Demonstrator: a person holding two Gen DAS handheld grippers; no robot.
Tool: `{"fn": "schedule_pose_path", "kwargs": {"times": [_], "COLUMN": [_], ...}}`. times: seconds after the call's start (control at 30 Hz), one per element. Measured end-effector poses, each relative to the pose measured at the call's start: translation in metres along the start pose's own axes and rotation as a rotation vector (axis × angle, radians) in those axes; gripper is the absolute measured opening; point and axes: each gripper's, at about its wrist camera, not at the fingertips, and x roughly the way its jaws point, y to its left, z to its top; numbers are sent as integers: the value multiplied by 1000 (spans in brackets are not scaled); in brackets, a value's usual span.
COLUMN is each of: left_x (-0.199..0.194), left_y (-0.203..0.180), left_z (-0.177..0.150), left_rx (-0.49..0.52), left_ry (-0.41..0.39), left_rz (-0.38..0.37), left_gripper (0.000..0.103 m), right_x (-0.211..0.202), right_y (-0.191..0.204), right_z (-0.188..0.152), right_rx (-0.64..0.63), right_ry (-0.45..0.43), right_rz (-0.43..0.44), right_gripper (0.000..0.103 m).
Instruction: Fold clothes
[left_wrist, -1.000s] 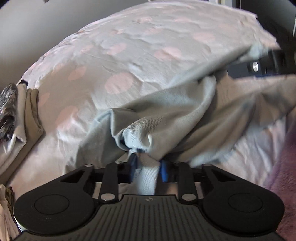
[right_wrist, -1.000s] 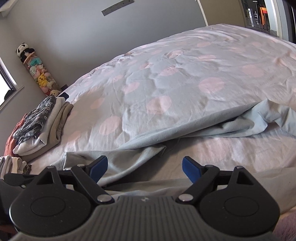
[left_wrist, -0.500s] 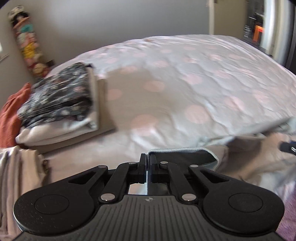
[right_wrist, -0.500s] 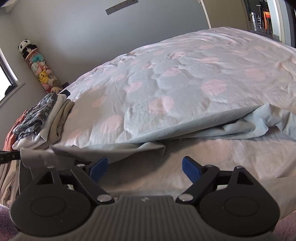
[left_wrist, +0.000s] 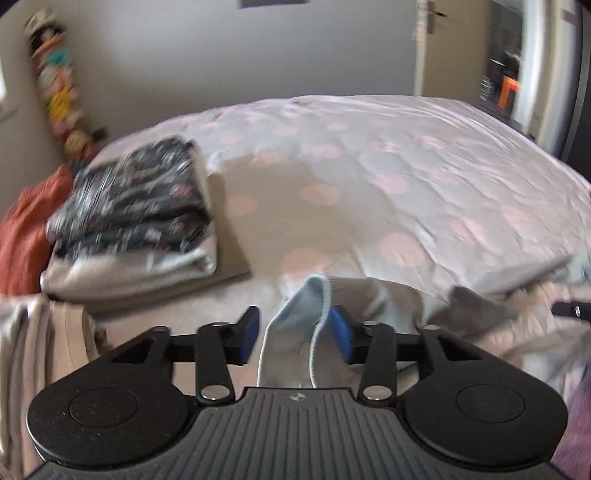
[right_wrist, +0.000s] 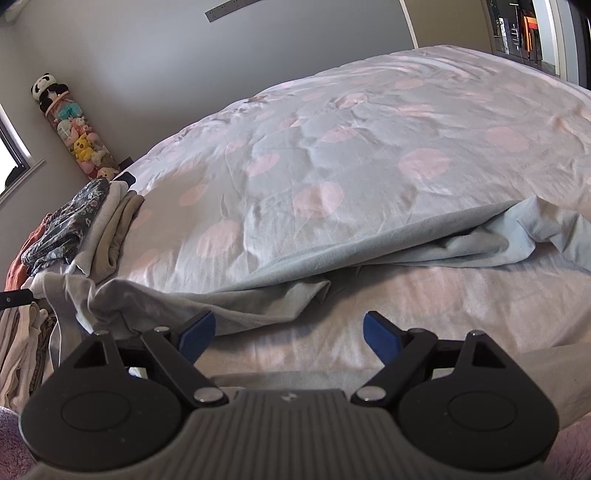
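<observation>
The bed (right_wrist: 369, 155) fills both views, its grey quilt printed with pale pink dots and creased all over. Along its near edge lies the garment (right_wrist: 332, 266), a thin pale blue-grey knit, limp and rumpled, with one long straight hem. A second ago it was bunched in a heap mid-edge; now it is drawn out flat toward the near left corner, so the spreading pull looks done and a fold can start.

At the left edge sits a stack (left_wrist: 133, 229) of folded clothes: dark floral cloth on top, beige and white layers beneath, soft with squared edges. An orange cloth (left_wrist: 26, 229) lies beside it.

The left hand-held gripper (left_wrist: 291, 334) was clamped shut on the garment's ribbed hem half a second ago; its jaws are now opening, and the hem stands loose between the blue pads, brushing the right one. The right hand-held gripper (right_wrist: 286, 332) is as wide as before and holds nothing, hovering over the near edge.
</observation>
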Motion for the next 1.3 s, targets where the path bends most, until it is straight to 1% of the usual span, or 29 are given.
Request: {"fn": "schedule_pose_path", "kwargs": {"times": [0.1, 0.13, 0.2, 0.27, 0.33, 0.4, 0.47, 0.57, 0.63, 0.73, 0.83, 0.87, 0.9, 0.93, 1.0, 1.03, 1.07, 1.1, 1.13, 1.2, 1.27, 1.3], "left_x": [2, 5, 13, 25, 39, 56, 74, 99, 115, 135, 150, 155, 159, 162, 164, 163, 162, 160, 158, 154, 150, 148], "left_y": [-21, -26, -34, -38, -38, -32, -23, -8, 1, 7, 12, 13, 15, 16, 18, 18, 17, 16, 14, 11, 10, 11], "left_z": [6, 9, 14, 20, 24, 28, 30, 27, 23, 13, 1, -4, -8, -11, -15, -15, -14, -14, -13, -12, -12, -12], "left_rx": [181, 222, 291, 330, 332, 300, 243, 115, 30, -55, -144, -179, -215, -242, -268, -262, -248, -234, -222, -211, -198, -203], "left_ry": [-30, -27, -14, 10, 40, 73, 105, 154, 188, 229, 260, 270, 284, 291, 274, 265, 255, 245, 237, 225, 213, 208], "left_rz": [2, -1, -13, -22, -29, -35, -33, -43, -74, -92, -124, -141, -151, -147, -132, -129, -128, -129, -129, -119, -102, -96], "left_gripper": [53, 56, 58, 58, 58, 58, 58, 58, 58, 58, 56, 49, 40, 37, 33, 30, 21, 14, 10, 6, 5, 5], "right_x": [2, 2, 3, 3, 4, 5, 6, 9, 12, 17, 26, 27, 29, 30, 30, 30, 28, 23, 19, 9, -1, -7], "right_y": [0, 1, 2, 2, 0, 0, 1, 1, 0, 0, -1, -2, -3, -3, -4, -4, -6, -9, -12, -23, -38, -47], "right_z": [-1, -1, -2, -2, -2, -1, -1, -2, -1, -1, -1, -1, -1, 0, 0, 1, 3, 7, 10, 22, 39, 49], "right_rx": [-2, -5, -11, -11, -8, -6, -7, -9, -8, -3, -2, 4, 9, 15, 23, 26, 34, 43, 53, 82, 87, 65], "right_ry": [14, 17, 23, 26, 30, 37, 43, 52, 61, 77, 113, 117, 122, 126, 126, 123, 124, 119, 114, 109, 114, 110], "right_rz": [8, 11, 18, 21, 25, 27, 33, 35, 31, 29, 15, 12, 9, 6, 2, 2, 1, -6, -12, -23, -68, -104], "right_gripper": [89, 89, 89, 89, 89, 89, 89, 89, 89, 87, 76, 69, 64, 63, 59, 59, 55, 54, 54, 54, 54, 54]}}
